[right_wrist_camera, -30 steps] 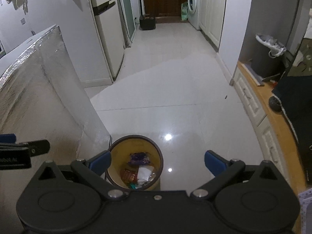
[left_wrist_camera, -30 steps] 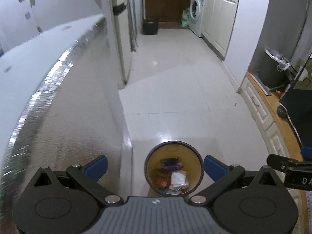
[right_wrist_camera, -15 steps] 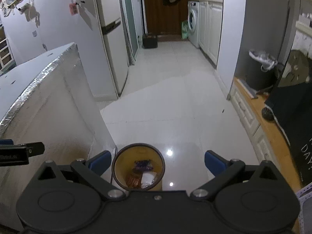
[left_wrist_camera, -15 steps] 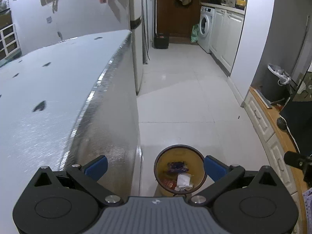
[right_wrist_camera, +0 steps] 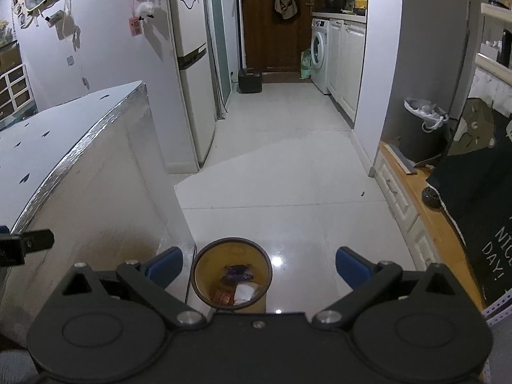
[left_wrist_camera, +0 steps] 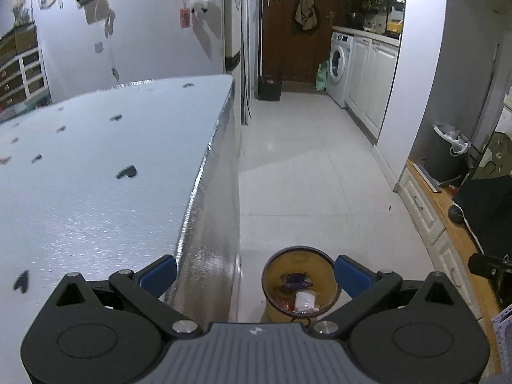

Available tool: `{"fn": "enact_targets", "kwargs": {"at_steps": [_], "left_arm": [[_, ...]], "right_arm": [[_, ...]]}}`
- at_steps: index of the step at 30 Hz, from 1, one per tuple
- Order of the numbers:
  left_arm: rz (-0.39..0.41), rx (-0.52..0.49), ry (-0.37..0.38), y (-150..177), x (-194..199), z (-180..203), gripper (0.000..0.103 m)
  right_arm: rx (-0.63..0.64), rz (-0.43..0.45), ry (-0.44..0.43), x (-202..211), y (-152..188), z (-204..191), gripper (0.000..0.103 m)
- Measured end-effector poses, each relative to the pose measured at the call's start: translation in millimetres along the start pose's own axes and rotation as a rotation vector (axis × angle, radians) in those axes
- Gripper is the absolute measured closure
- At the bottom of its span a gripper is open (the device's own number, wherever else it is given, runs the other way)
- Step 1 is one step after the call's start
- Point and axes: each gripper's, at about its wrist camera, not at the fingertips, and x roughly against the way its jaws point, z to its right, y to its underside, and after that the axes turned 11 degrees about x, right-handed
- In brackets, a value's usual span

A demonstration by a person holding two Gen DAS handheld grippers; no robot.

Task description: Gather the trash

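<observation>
Above the floor bin (left_wrist_camera: 300, 280) holding wrappers (right_wrist_camera: 238, 289), both grippers' jaws stand wide apart, empty.

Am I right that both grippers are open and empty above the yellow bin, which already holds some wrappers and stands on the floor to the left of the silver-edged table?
Not quite: the yellow bin stands to the right of the silver-edged table, as the right wrist view shows. The rest holds: the left gripper and right gripper are open and empty, and wrappers lie inside.

Yellow bin (left_wrist_camera: 300, 280), blue-tipped jaws, white floor (left_wrist_camera: 307, 172)
</observation>
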Motion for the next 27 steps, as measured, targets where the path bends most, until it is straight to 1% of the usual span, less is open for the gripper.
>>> {"fn": "enact_targets", "kwargs": {"at_steps": [3,6,13,20,27], "left_arm": [[0.040,-0.011,-0.013,7,11,0,0.000],[0.054,-0.010,-0.006,13,18,-3,0.000],[0.056,-0.008,0.015,27,27,-7,0.000],[0.067,-0.008,0.011,41,32,-5,0.000],[0.063,-0.001,0.006,49,32,-7,0.000]], "right_arm": [[0.008,0.020,0.014,11,6,-4,0.000],[0.013,0.043,0.022,21,13,-6,0.000],[0.035,0.063,0.045,32,28,-10,0.000],[0.036,0.091,0.049,38,44,-10,0.000],[0.030,0.098,0.049,40,51,-11,0.000]]}}
